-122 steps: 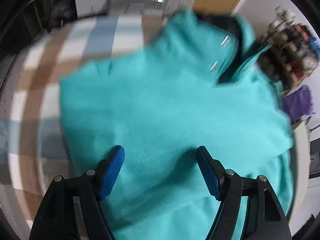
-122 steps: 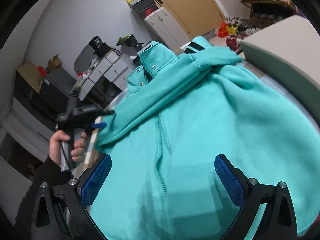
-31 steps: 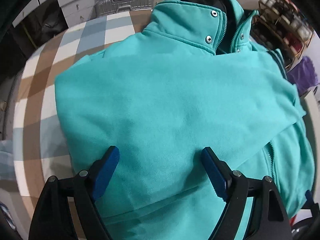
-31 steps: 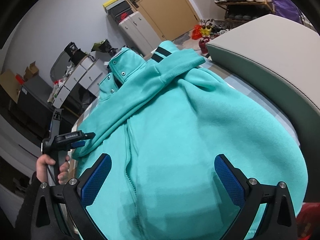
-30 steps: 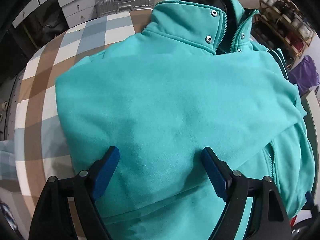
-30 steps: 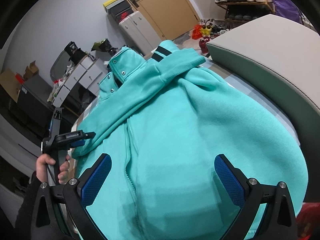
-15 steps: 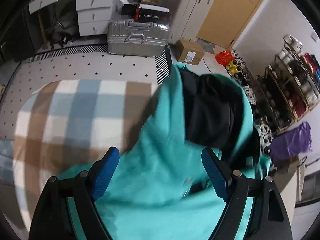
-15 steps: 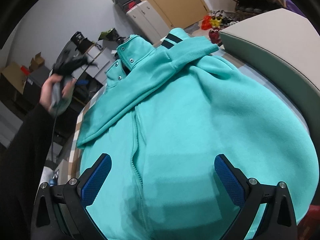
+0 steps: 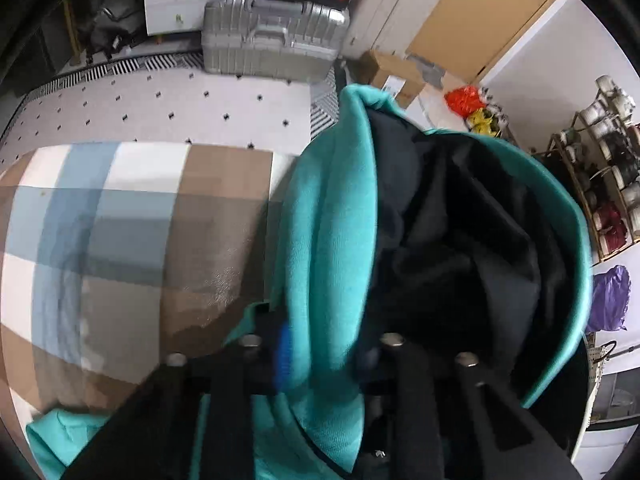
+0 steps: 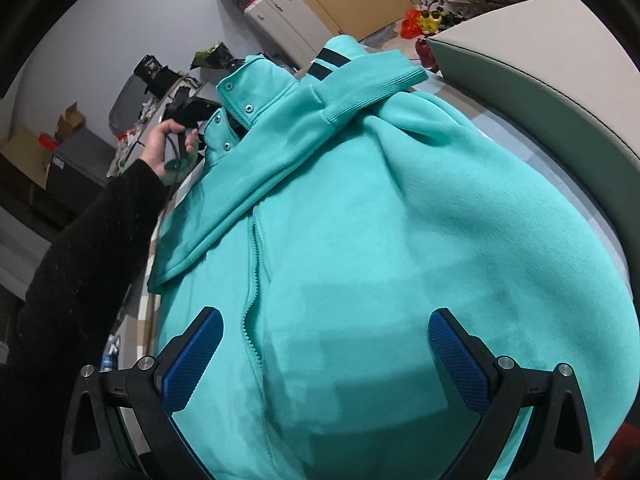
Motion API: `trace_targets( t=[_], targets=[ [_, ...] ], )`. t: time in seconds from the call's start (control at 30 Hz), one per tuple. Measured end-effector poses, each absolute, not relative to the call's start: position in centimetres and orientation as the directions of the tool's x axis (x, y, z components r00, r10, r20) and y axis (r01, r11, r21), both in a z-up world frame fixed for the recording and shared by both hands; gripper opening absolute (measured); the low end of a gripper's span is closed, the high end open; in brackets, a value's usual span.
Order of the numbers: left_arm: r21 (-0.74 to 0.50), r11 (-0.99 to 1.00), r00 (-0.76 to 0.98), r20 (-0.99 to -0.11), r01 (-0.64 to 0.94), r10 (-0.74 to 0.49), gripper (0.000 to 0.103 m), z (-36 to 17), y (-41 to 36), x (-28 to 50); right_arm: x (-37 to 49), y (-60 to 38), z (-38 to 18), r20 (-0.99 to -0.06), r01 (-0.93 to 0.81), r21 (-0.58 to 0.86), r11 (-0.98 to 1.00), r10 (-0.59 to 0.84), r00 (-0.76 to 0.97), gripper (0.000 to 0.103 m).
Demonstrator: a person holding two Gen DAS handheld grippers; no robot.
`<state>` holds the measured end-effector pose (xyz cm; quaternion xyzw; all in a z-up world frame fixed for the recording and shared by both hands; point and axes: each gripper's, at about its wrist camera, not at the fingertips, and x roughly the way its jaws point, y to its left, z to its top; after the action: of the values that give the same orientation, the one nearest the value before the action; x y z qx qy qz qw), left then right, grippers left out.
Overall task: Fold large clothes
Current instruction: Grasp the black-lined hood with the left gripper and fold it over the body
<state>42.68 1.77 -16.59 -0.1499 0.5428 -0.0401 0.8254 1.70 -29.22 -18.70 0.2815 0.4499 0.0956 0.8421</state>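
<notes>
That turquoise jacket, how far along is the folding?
One sleeve already lies folded across the jacket. The left tongs have just closed on the hood's edge, presumably to fold it down. The right tongs hover open over the body, which remains unfolded.

Open room lies to my left; the right side is walled in.

On my left wrist view the brown, blue and white checked cloth surface point(image 9: 120, 232) lies bare beside the turquoise zip-up fleece hoodie point(image 9: 328, 216), a clear lane for a gripper. Past its far edge stands a ribbed silver hard-shell suitcase point(image 9: 272, 44) on the dotted floor. On the right wrist view a grey padded block point(image 10: 552, 80) rises close against the hoodie's right edge, and a black sleeve point(image 10: 88, 248) crosses the left side.
</notes>
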Motion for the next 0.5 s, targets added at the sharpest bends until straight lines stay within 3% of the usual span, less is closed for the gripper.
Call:
trace_targets(
  t=[0.23, 0.5],
  targets=[
    [-0.235, 0.965, 0.475, -0.84, 0.116, -0.262, 0.009, -9.3, -1.2, 33.4, 1.0, -28.6, -17.6, -0.673, 0.065, 0.571, 0.819, 0.421, 0.608, 0.103],
    [-0.24, 0.906, 0.363, -0.856, 0.349, -0.367, 0.01, -11.3, -0.3, 20.4, 0.8, -27.7, -17.3, -0.671, 0.058, 0.564, 0.824, 0.416, 0.614, 0.103]
  ],
)
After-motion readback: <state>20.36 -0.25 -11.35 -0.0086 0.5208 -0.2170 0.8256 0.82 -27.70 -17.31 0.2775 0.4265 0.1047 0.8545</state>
